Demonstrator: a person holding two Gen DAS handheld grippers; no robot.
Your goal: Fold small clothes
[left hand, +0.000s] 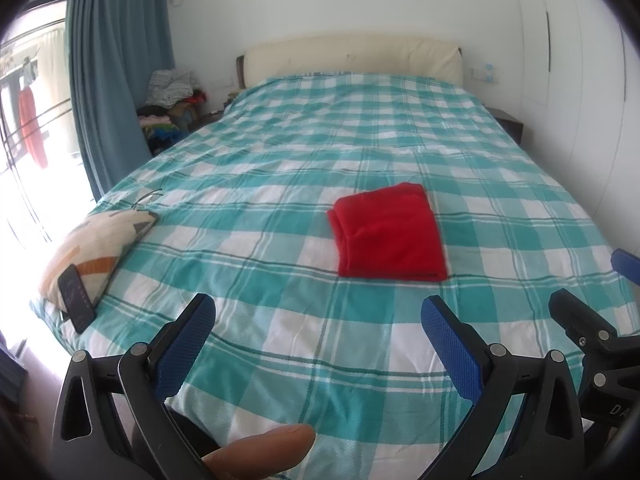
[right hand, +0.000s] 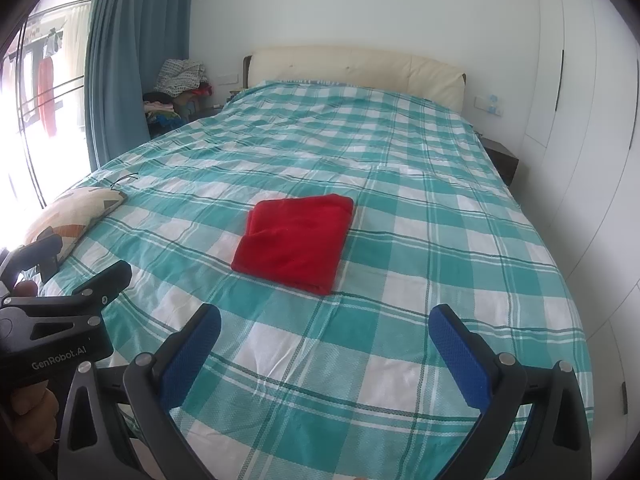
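The red cloth (left hand: pixel 390 234) lies folded flat in the middle of the checked bed (left hand: pixel 280 168). Near the bed's foot, the left gripper (left hand: pixel 318 320) and right gripper (right hand: pixel 324 332) hang with fingers wide apart, holding nothing.

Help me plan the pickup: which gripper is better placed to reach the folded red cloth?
Marginally the left gripper: the red cloth lies just ahead of its open jaws. The right gripper is open too.
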